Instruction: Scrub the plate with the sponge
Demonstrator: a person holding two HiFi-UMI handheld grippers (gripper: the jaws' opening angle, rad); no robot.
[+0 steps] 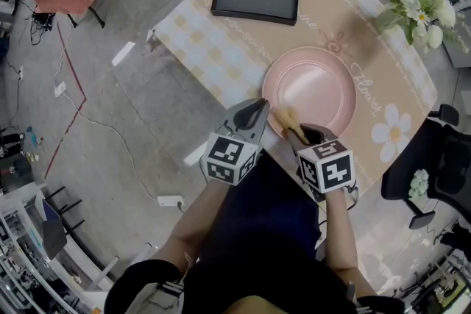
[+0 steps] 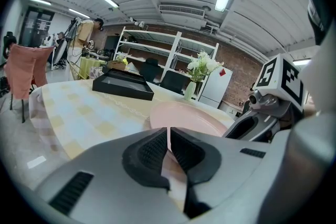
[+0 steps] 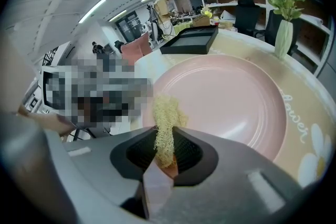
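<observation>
1. Head view, table (image 1: pixel 213 48): covered by a smooth cloth with checked and floral print.
2. Plate (image 1: pixel 316 88): round, pink, glossy and shallow. It lies flat just ahead of both grippers.
3. Left gripper (image 1: pixel 259 114): jaws pinched on the plate's near-left rim.
4. Right gripper (image 1: pixel 300 134): jaws clamped on the sponge, and nearer the plate's centre.
5. Sponge (image 1: pixel 285 119): yellow, coarse and fibrous. Its long axis runs forward out of the jaws, over the near rim, so scrubbing likely means pushing inward.

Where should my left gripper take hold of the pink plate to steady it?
Take the plate by its near-left rim, coming in low from the table edge with the left gripper rolled so one jaw goes over the lip, one under. It lies flat, so likely only that thin lip can be pinched.
</observation>
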